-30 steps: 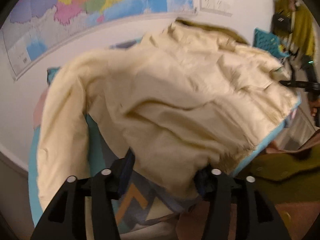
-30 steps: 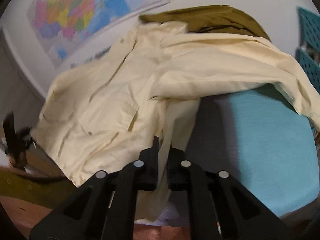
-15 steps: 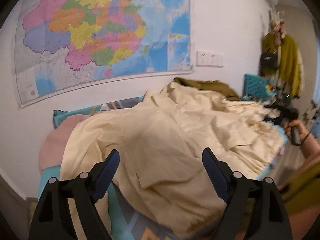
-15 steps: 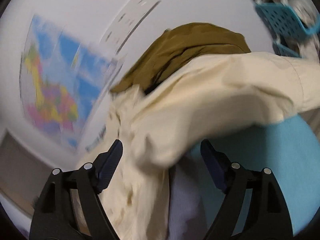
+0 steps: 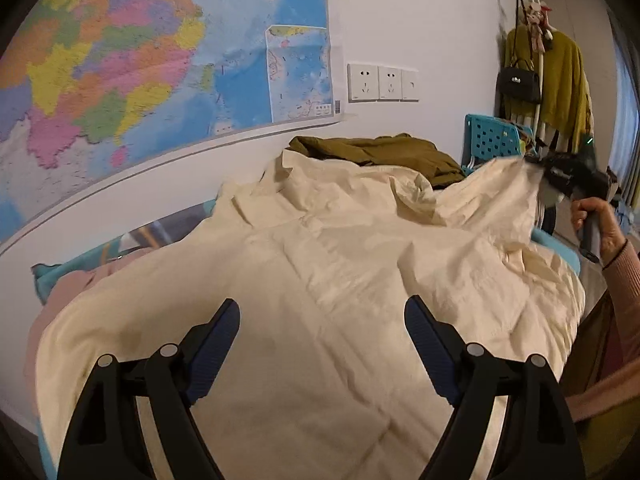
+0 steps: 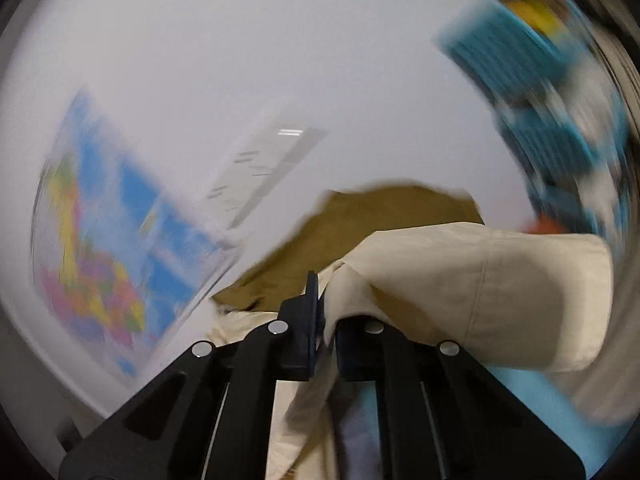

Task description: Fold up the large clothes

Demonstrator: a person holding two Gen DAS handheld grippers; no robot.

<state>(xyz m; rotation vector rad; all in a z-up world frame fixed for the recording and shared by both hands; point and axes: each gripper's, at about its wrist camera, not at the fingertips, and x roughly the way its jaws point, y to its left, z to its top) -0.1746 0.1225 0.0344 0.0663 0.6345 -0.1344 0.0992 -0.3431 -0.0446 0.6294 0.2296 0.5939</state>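
A large cream garment (image 5: 340,280) lies spread and rumpled over the bed. My left gripper (image 5: 322,320) is open above its near part, holding nothing. My right gripper (image 6: 324,292) is shut on a fold of the cream garment (image 6: 460,280) and lifts it. In the left wrist view the right gripper (image 5: 568,176) shows at the far right, held in a hand, with a corner of the garment raised to it. The right wrist view is blurred by motion.
An olive-brown garment (image 5: 380,152) lies at the back of the bed by the wall; it also shows in the right wrist view (image 6: 360,224). A pink item (image 5: 68,284) lies left. A teal stool (image 5: 496,140), a coat rack (image 5: 552,80) and the wall map (image 5: 140,60) stand behind.
The left gripper let go of the garment's edge, opened and rose. The right gripper opened, then shut on a fold of the garment and lifted it to the right.
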